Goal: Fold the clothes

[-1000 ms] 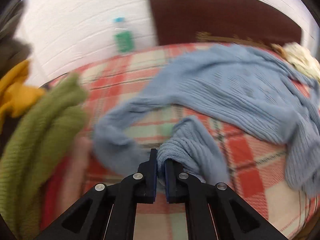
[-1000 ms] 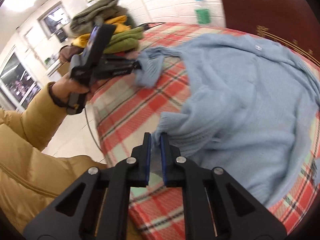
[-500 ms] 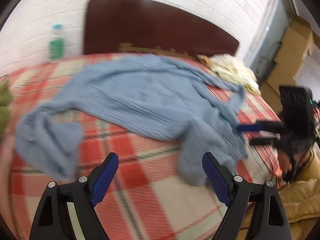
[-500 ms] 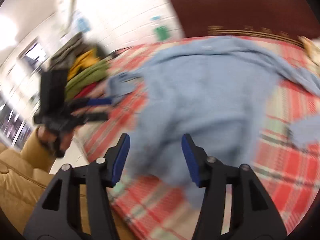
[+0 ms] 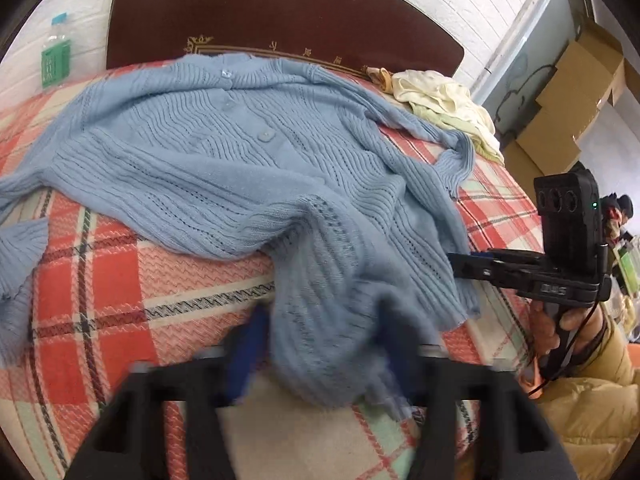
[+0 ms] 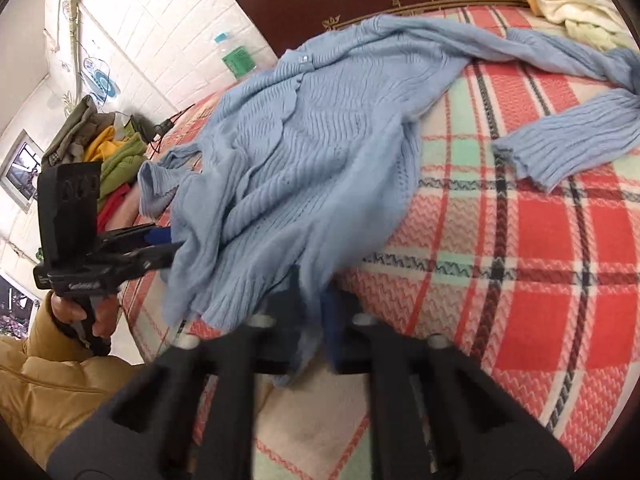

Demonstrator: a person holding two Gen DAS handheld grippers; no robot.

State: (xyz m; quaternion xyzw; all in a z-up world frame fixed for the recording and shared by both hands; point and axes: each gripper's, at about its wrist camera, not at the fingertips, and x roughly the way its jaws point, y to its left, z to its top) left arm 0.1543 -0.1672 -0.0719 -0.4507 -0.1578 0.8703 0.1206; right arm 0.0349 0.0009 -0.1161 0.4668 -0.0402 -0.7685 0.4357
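Left wrist view: pale blue ribbed-knit cardigan (image 5: 248,168) sprawled buttons-up across red, cream and mint plaid blanket (image 5: 104,264), hem bunched at near edge. Left gripper (image 5: 320,344) motion-blurred, blue pads set apart either side of hem fold; appears not yet clamped. Right gripper (image 5: 464,262) at cardigan's right edge, state unclear here. Dark glossy headboard (image 5: 280,12) behind.

Right wrist view: right gripper (image 6: 312,312) blurred, jaws narrow around knit hem, apparently pinching it. Cream crumpled cloth (image 6: 576,4) at far corner.

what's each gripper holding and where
Right gripper pinches the blue cardigan at its bottom hem. Left gripper straddles the hem too, but blur hides any grip.
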